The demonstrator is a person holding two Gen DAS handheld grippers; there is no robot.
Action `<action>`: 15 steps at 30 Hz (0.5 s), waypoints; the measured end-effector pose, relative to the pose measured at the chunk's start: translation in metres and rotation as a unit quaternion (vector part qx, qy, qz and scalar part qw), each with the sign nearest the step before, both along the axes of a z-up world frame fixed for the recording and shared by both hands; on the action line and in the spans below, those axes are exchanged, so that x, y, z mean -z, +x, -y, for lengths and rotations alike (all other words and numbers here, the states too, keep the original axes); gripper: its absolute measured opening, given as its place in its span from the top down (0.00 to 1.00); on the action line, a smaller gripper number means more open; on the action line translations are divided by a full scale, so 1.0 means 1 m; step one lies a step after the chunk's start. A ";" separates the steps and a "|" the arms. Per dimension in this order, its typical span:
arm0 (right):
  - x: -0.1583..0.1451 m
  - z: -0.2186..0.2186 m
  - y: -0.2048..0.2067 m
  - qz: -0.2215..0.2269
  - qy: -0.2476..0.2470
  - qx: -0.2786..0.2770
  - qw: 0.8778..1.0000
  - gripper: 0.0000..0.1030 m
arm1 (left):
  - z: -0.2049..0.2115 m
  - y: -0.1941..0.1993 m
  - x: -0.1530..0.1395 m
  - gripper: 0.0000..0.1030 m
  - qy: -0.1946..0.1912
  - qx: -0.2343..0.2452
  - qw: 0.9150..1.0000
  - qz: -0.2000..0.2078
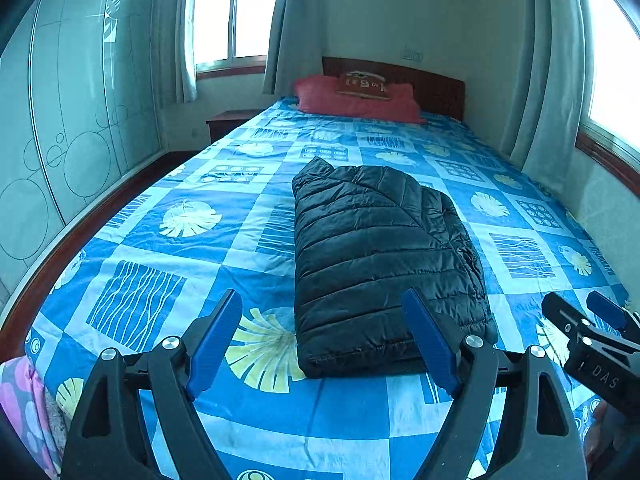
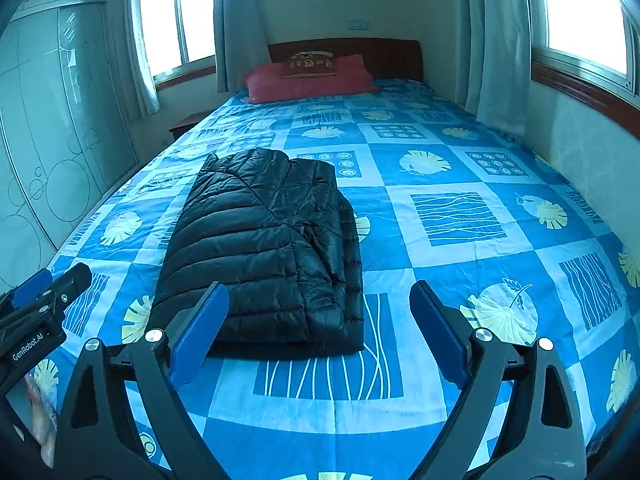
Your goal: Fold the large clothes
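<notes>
Jacket (image 1: 384, 264) first: the black quilted puffer lies folded into a thick, roughly rectangular bundle on the bed sheet (image 1: 160, 248), its near edge just in front of my claws. From my right wrist view it looks much the same (image 2: 264, 256), layers stacked, one fold line running diagonally across the top panel. I'd call the folding essentially done; the right-hand edge shows a few puffy layers bulging out unevenly, so a last press or tuck might tidy it, but that's my guess, not a must.

My left gripper (image 1: 324, 344) is spread wide, blue pads well apart, nothing between them but air above the bundle's near corner. My right gripper (image 2: 320, 332) is released too, pads splayed, hanging over the sheet with the jacket's near right corner showing between them, untouched. Each claw peeks into the other's view at the edge of frame.

Around me: red pillow (image 1: 356, 100) up at the headboard (image 1: 432, 84) with a small brown cushion (image 1: 364, 86) on it, well away from the jacket. Wardrobe with sliding glass doors (image 1: 72, 120) on the left, curtained windows (image 2: 584, 12) behind and to the right, a nightstand (image 1: 228, 122) beside the bed. Some pink patterned fabric (image 1: 24, 400) sits at the near left corner. Nothing stands between me and the bundle.
</notes>
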State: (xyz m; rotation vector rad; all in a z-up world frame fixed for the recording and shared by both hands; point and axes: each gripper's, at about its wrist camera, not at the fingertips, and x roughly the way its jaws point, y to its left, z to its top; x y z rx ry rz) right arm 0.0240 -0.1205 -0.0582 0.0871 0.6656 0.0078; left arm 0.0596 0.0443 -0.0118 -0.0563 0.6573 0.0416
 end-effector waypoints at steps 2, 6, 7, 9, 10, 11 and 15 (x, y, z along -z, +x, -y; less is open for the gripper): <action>-0.001 -0.001 -0.002 0.002 -0.001 -0.001 1.000 0.11 | 0.000 -0.003 -0.002 0.21 0.000 0.000 1.000 0.003; -0.002 -0.003 -0.004 0.005 -0.001 -0.002 1.000 0.11 | 0.001 -0.006 -0.002 0.21 0.002 -0.001 1.000 0.005; -0.002 -0.004 -0.005 0.005 0.000 -0.002 1.000 0.11 | 0.001 -0.006 -0.002 0.21 0.001 -0.001 1.000 0.005; -0.003 -0.004 -0.005 0.006 0.000 -0.003 1.000 0.11 | 0.001 -0.007 -0.002 0.21 -0.001 0.000 1.000 0.005; -0.003 -0.005 -0.006 0.006 0.000 -0.002 1.000 0.11 | 0.001 -0.007 -0.002 0.21 -0.001 0.000 1.000 0.006; -0.002 -0.004 -0.005 0.006 0.000 -0.002 1.000 0.11 | 0.001 -0.008 -0.002 0.21 -0.001 0.000 1.000 0.006; -0.003 -0.005 -0.006 0.006 0.000 -0.003 1.000 0.11 | 0.001 -0.009 -0.002 0.21 -0.001 0.000 1.000 0.006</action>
